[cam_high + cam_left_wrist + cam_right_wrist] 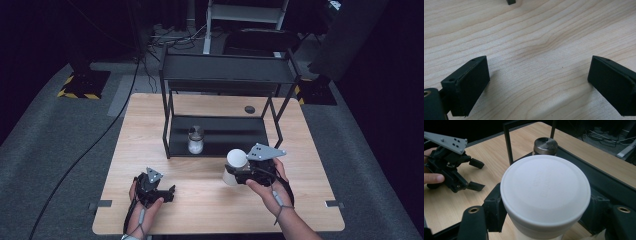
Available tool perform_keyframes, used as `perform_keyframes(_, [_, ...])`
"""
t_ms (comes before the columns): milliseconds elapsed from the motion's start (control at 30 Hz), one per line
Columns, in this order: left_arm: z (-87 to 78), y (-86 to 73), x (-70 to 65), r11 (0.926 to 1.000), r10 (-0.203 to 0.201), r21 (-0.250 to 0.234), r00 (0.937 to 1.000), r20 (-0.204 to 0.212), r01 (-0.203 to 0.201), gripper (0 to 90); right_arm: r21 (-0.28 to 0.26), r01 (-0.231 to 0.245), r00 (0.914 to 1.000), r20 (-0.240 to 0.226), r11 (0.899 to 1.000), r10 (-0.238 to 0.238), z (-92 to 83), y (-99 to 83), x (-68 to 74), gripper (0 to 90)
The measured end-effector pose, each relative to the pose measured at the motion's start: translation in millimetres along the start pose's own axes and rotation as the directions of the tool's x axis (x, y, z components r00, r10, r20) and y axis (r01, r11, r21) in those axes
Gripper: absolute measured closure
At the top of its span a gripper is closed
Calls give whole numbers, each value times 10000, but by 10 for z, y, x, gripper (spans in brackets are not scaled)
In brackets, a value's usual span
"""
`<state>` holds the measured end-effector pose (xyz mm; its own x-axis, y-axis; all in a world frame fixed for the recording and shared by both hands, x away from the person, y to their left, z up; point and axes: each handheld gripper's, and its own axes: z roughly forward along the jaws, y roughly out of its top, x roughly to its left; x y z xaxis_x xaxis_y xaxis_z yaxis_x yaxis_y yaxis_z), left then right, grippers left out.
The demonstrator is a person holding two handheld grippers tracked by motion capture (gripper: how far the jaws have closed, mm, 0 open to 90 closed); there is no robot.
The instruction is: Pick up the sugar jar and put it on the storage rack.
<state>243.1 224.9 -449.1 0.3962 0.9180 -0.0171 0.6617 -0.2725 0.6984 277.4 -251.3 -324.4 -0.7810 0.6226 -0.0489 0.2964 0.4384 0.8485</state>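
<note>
At the near edge of the pale wooden table (150, 125), my left gripper (169, 193) rests on the bare boards, while my right gripper (235, 176) holds a white-lidded plastic jar (235, 163) just before the black two-tier metal rack (227, 75). Behind it, a steel-capped glass jar (195, 140) stands on the rack's lower shelf.

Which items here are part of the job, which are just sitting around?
In the job:
- white-lidded jar, clamped in the right gripper
- black shelf rack, just ahead of it

Lying about:
- metal-lidded glass jar on the rack's lower shelf
- left gripper, jaws open on the table
- dark round spot on the table behind
</note>
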Motion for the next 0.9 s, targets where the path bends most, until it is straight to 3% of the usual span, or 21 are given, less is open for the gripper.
perform_keyframes(900, [1, 1, 1, 10000, -2, 6, 10000, 15, 2, 31, -282, -259, 9991, 342, 9993, 268, 175, 311, -258, 333])
